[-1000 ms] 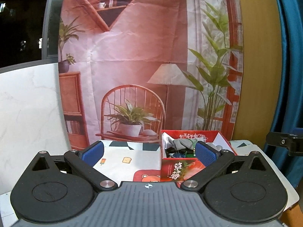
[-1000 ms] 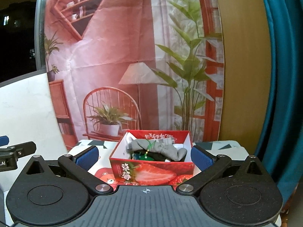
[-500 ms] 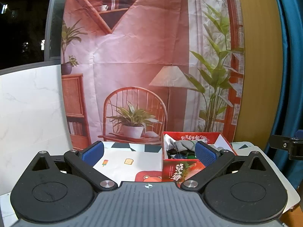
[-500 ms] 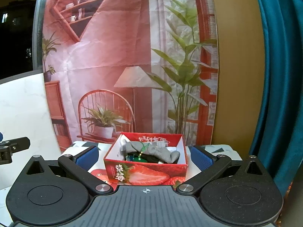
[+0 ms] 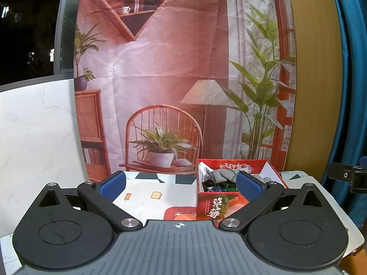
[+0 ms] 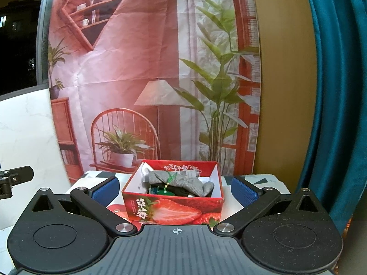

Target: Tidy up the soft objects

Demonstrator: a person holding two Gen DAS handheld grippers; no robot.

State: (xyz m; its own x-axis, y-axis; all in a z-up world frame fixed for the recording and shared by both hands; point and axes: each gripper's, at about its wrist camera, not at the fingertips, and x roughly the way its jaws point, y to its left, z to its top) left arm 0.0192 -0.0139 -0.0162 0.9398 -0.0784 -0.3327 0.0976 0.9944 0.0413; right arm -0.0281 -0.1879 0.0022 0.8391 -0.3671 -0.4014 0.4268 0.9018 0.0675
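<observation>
Box point(image 6: 173, 208): red carton with a strawberry print, top open, standing on the table point(image 6: 259, 178); in the right wrist view it sits straight ahead between the two blue pads, in the left wrist view point(image 5: 218, 208) it lies to the right, partly behind the right-hand pad.
Sock point(image 6: 181, 181): grey, knitted, draped across the top of the pile inside the box, toe end towards the box's right wall; also seen from the left wrist point(image 5: 222, 175).
Other contents: something dark and something green point(image 6: 164, 191) under the sock, and a white piece point(image 6: 144, 171) at the box's back left corner; too crowded to tell what each is.
Right gripper point(image 6: 175, 190): jaws wide apart, nothing between them, held in front of the box and clear of it.
Left gripper point(image 5: 181, 184): jaws wide apart, empty, pointing at bare cloth to the left of the box.
Cloth point(image 5: 160, 197): white table cover with small printed pictures, a toast and an ice lolly, and a red bear patch beside the box.
Backdrop point(image 6: 149, 68): hung sheet printed with a room scene, chair, lamp, shelves and plants, just behind the table.
Curtain point(image 6: 332, 91): teal, hanging at the right.
Panel point(image 5: 34, 137): white marbled board at the left, with a dark window above it.
</observation>
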